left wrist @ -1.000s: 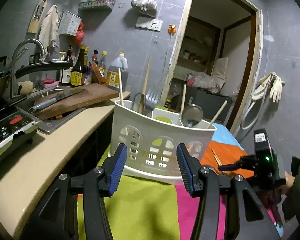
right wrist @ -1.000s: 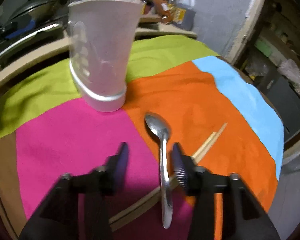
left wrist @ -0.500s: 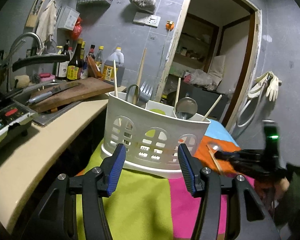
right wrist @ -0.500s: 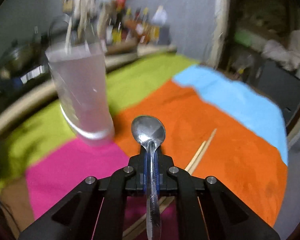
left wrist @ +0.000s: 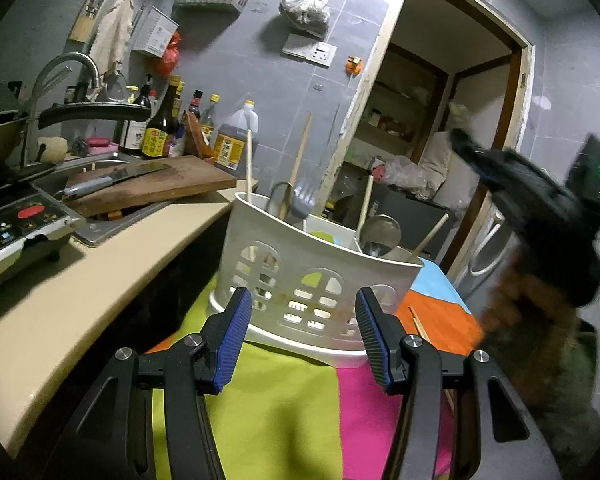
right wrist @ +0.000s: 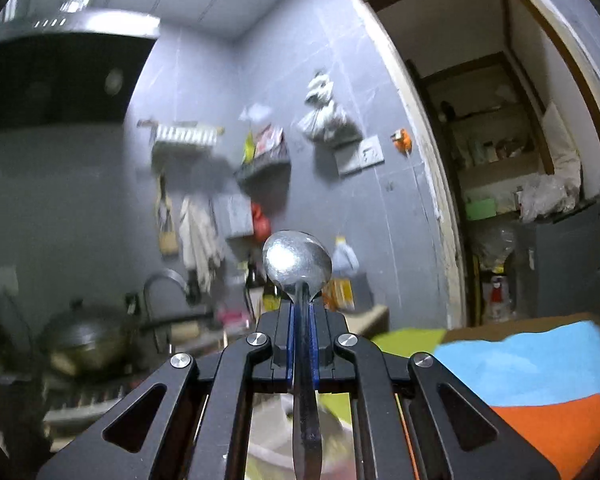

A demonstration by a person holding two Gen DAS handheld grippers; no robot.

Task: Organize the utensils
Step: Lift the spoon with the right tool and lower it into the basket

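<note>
One spoon was pinched by its handle between the closed fingers of the right gripper, its long axis running along them, bowl pointing forward and up toward the wall. The left gripper hung with its fingers apart just before the white holder, which stood on the cloth near its counter-side edge, utensils upright inside.

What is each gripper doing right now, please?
Left gripper: open, empty, jaws in front of the white utensil caddy.
Right gripper: shut on the metal spoon, lifted off the table.
</note>
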